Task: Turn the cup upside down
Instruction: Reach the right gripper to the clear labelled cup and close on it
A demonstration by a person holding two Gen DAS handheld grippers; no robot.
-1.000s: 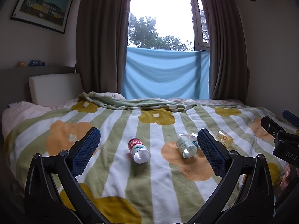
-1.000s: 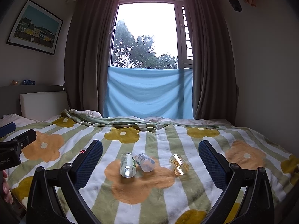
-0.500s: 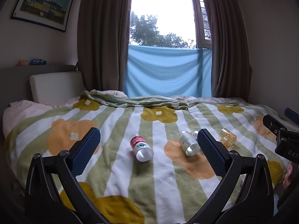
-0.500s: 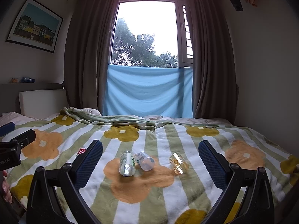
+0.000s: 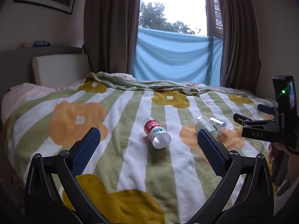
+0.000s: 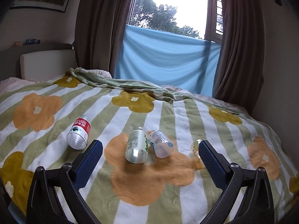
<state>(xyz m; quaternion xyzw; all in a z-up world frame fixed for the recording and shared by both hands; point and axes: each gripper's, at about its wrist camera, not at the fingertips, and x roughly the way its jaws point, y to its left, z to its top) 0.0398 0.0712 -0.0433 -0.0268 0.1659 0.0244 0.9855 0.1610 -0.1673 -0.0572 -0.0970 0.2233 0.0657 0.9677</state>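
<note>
Several clear plastic cups lie on their sides on the bed blanket. The red-labelled cup lies furthest left. A green-labelled cup and a blue-labelled cup lie side by side. A yellowish cup lies right, partly hidden by my right finger. My left gripper is open and empty, just before the red-labelled cup. My right gripper is open and empty, with the green and blue cups between its fingertips' line of sight; it also shows in the left wrist view.
The striped flower blanket covers the whole bed. A white headboard cushion stands at the back left. Brown curtains and a blue cloth hang behind the bed. A wall runs along the right side.
Both grippers have moved forward and down toward the cups, which now appear larger and closer. The right gripper has advanced further into the left wrist view. Both stay open.
</note>
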